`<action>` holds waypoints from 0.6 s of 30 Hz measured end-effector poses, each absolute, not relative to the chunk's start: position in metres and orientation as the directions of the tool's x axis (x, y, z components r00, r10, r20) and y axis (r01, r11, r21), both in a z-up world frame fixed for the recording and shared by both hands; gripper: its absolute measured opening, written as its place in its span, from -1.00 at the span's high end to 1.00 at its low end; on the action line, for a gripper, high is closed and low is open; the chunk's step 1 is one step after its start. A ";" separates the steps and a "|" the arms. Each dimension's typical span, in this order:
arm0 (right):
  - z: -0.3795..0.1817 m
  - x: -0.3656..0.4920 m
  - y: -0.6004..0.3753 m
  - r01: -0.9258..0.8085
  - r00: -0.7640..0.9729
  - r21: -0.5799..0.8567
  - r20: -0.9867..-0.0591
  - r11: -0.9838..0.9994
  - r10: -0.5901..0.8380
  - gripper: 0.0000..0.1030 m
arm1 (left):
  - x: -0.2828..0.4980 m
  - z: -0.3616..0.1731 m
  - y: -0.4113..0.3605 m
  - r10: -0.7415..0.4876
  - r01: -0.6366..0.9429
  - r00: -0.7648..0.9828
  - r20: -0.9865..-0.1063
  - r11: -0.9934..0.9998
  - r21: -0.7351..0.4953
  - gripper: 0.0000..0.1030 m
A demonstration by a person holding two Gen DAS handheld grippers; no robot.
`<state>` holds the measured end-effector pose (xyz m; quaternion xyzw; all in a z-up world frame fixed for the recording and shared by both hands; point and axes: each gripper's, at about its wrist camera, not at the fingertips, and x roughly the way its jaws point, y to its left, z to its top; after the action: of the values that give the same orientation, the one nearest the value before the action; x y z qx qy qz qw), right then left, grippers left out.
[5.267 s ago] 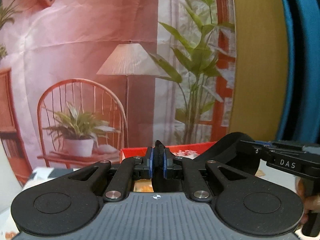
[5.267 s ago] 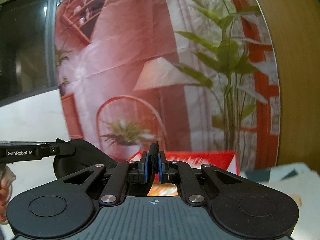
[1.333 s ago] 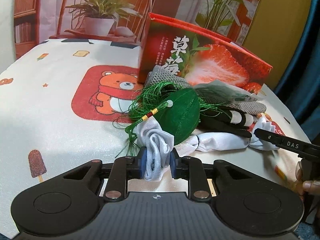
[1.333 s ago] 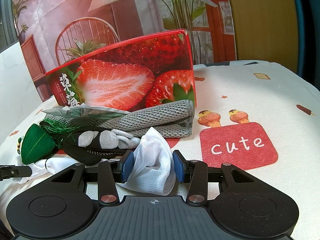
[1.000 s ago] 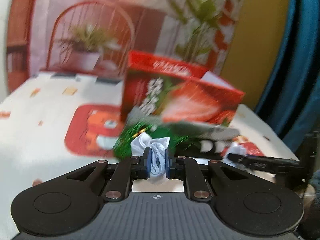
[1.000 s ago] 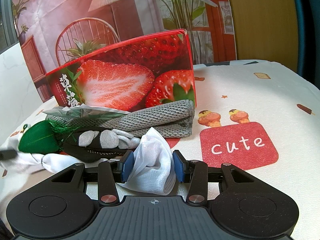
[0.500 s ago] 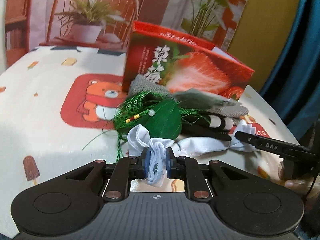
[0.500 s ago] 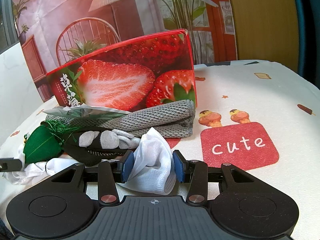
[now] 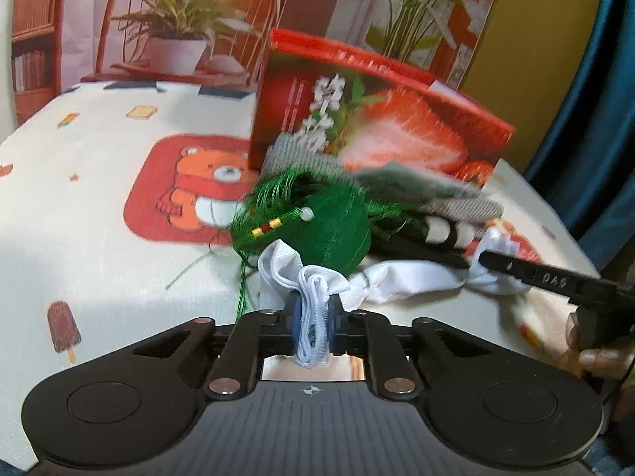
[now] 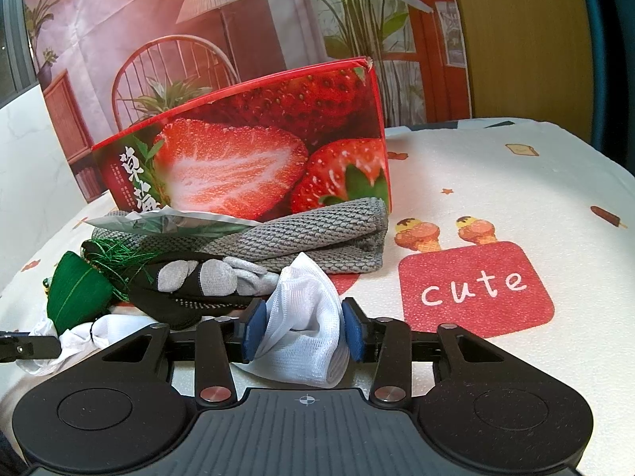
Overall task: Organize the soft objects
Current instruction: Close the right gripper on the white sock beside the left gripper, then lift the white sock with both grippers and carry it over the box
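My left hand-held gripper is clamped tight on one bunched end of the long white knitted sock, and my right hand-held gripper has the sock's other, mesh-like end between its blue pads, the jaws having just been closing on it without yet squeezing it flat. The sock lies stretched between my two hands near the front edge of the desk, which wears a cream cartoon-print cloth. Nothing looks sorted yet, I reckon: the green tasselled fabric pouch, the black-and-grey work glove and the folded grey knitted cloth are heaped together just behind the sock, against the front of the red strawberry-printed cardboard box. I judge I am at the first item, with all the rest of the pile left to deal with.
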<state>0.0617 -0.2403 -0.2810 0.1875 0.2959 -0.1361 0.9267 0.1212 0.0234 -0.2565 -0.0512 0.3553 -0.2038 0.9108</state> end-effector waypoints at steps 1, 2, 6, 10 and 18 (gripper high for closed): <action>-0.278 0.061 -0.240 0.363 0.789 0.264 -0.597 0.894 -0.144 0.44 | 0.120 -0.252 0.025 -0.418 0.338 0.671 -0.612 0.908 -0.250 0.78; -0.274 0.060 -0.240 0.358 0.795 0.274 -0.591 0.893 -0.138 0.54 | 0.118 -0.246 0.028 -0.433 0.343 0.676 -0.596 0.901 -0.267 0.78; -0.254 0.054 -0.239 0.324 0.829 0.314 -0.549 0.892 -0.107 0.74 | 0.112 -0.227 0.035 -0.466 0.353 0.695 -0.547 0.884 -0.305 0.78; -0.234 0.047 -0.239 0.285 0.862 0.339 -0.499 0.897 -0.085 0.78 | 0.108 -0.214 0.043 -0.495 0.346 0.699 -0.515 0.865 -0.363 0.78; -0.192 0.038 -0.244 0.233 0.912 0.378 -0.405 0.896 -0.067 0.79 | 0.107 -0.176 0.049 -0.507 0.359 0.749 -0.426 0.852 -0.382 0.78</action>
<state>0.0375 -0.2445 -0.1917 0.2141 0.1949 -0.0787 0.9539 0.1068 0.0487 -0.1761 -0.1393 0.2655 -0.2341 0.9248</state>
